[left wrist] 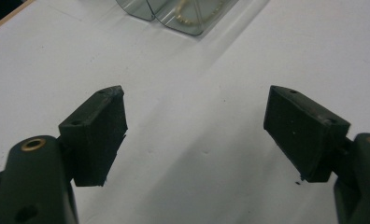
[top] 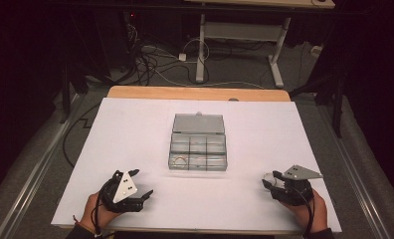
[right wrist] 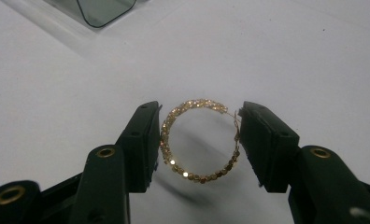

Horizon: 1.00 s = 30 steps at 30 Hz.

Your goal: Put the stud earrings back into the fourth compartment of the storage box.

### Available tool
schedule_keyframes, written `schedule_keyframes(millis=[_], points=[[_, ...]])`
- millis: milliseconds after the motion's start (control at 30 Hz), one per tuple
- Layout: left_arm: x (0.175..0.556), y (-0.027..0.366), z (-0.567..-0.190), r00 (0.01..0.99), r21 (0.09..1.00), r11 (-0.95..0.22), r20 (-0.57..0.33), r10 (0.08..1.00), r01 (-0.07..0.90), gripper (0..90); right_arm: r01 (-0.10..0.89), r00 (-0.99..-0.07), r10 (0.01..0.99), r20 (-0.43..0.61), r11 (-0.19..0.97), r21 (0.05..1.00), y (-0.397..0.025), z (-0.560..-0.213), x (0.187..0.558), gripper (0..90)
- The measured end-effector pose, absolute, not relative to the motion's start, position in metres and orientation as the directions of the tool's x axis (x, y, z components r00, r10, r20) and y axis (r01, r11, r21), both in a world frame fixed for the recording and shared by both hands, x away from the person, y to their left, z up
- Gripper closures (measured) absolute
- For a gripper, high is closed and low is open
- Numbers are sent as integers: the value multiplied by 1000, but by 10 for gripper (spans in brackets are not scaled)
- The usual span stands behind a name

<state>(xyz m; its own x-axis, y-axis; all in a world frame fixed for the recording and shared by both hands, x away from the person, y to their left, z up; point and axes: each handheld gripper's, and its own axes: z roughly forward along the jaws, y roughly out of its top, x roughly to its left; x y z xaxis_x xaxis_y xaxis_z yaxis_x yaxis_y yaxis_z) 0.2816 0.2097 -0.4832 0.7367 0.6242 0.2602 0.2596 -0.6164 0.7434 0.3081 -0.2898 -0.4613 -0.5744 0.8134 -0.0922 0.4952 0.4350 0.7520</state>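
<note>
- Gold beads, strung into one hoop earring [right wrist: 199, 140], make up the thing in hand; it lies on the white table sheet [top: 135, 134] at the near right of the table.
- One more gold hoop [top: 179, 160] lies in the near-left compartment of the box; in the left gripper view it shows as a beaded curve [left wrist: 197, 11] behind the tinted wall.
- One clear plastic compartment box [top: 198, 149] stands at the middle of the sheet, its lid [top: 198, 123] open and laid back on the far side. It appears split into six compartments, three across and two deep.
- Two grippers are in play, one in each of the person's hands, both at the near edge of the table.
- The right gripper [right wrist: 199, 140] has its two black jaws standing either side of the hoop earring, which sits between them: the left jaw touches the beads or all but does, and the right jaw stands at the hoop's wire end. Whether they are truly squeezing it I cannot tell. In the high view this gripper [top: 272, 182] sits near and to the right of the box, well apart from it.
- The left gripper [left wrist: 195, 135] has its jaws spread wide over bare sheet, nothing between them. From above it [top: 143, 191] is near and to the left of the box, also well apart.
</note>
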Motion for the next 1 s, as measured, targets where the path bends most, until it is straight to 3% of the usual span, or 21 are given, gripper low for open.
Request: schedule_keyframes(millis=[1000], points=[[284,212,-484,730,741,-615,259,633,270,203,416,-585,802,-121,425,804,-284,-446,311,489]])
